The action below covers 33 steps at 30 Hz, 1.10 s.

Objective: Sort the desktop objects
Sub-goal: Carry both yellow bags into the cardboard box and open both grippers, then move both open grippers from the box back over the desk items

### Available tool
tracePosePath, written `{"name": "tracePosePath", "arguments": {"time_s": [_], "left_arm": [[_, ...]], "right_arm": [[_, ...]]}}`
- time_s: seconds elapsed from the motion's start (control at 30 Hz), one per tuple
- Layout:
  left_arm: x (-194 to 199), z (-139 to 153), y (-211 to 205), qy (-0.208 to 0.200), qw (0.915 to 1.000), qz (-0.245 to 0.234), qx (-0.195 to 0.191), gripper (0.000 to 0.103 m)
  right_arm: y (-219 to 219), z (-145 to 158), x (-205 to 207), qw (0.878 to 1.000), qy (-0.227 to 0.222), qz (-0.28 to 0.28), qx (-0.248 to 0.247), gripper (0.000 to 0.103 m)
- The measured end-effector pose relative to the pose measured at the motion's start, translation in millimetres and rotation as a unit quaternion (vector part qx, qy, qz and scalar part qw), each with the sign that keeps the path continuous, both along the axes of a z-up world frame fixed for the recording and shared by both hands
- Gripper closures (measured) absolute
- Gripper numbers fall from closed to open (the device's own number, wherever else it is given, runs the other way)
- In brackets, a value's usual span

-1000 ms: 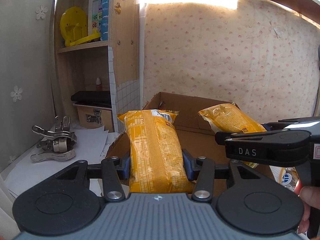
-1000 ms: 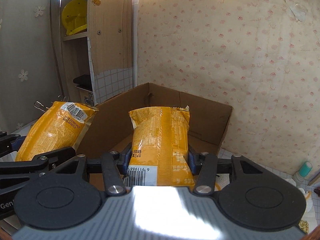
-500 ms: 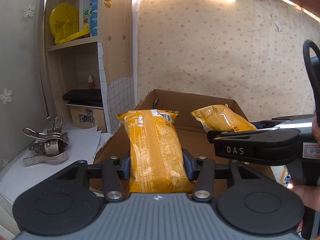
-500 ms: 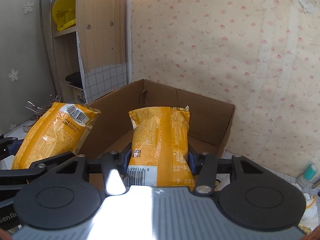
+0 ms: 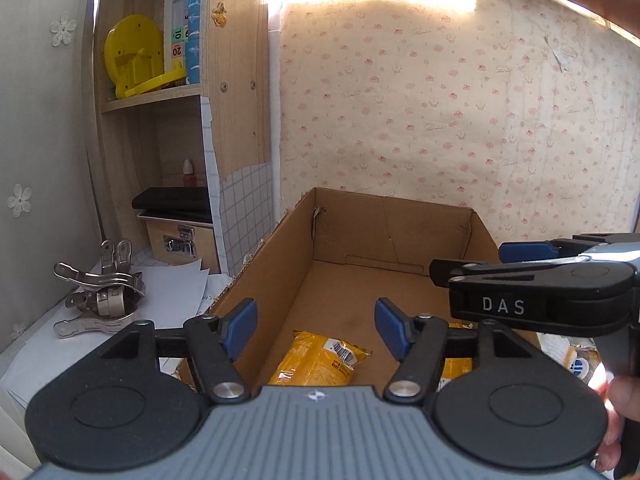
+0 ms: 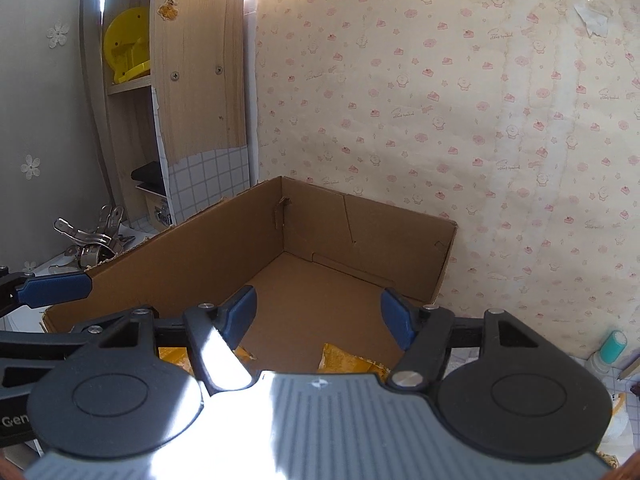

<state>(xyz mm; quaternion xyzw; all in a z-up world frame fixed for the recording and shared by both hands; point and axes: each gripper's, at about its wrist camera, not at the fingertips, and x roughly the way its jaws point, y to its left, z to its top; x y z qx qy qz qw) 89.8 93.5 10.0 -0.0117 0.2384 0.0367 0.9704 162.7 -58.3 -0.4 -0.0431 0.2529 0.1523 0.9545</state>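
Note:
An open cardboard box stands against the wallpapered wall. Both grippers hover over its near end. My left gripper has its jaws opening, nothing between the blue pads. Below it a yellow snack packet lies on the box floor. My right gripper also has its jaws opening, with nothing between them; a second yellow packet lies on the box floor beneath it, mostly hidden by the gripper body. In the left wrist view the right gripper reaches in from the right. A corner of the first packet shows left of the second.
A pile of metal clips lies on white papers left of the box. Behind stands a wooden shelf unit with a yellow toy, a black case and a small latched box. A teal-capped bottle stands at right.
Both grippers let go of their yellow packets, which dropped onto the box floor. The jaws of both stand wider apart than before.

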Motion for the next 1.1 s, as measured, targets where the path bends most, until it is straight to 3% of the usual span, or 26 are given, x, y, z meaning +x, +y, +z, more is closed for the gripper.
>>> {"name": "tracePosePath", "arguments": {"time_s": [0.07, 0.47, 0.8, 1.1], "left_arm": [[0, 0, -1, 0.002, 1.0, 0.0, -0.001, 0.029], [-16, 7, -17, -0.017, 0.9997, -0.019, -0.004, 0.028], [-45, 8, -74, -0.045, 0.9941, -0.098, -0.013, 0.025], [-62, -15, -134, -0.034, 0.9835, -0.177, -0.018, 0.024]], "right_arm": [[-2, 3, -3, 1.0, -0.005, -0.002, 0.0, 0.036], [-45, 18, -42, 0.999, -0.038, -0.034, 0.001, 0.033], [-119, 10, -104, 0.991, -0.06, -0.114, -0.029, 0.025], [-173, -21, -147, 0.983, -0.035, -0.175, -0.031, 0.024]]}}
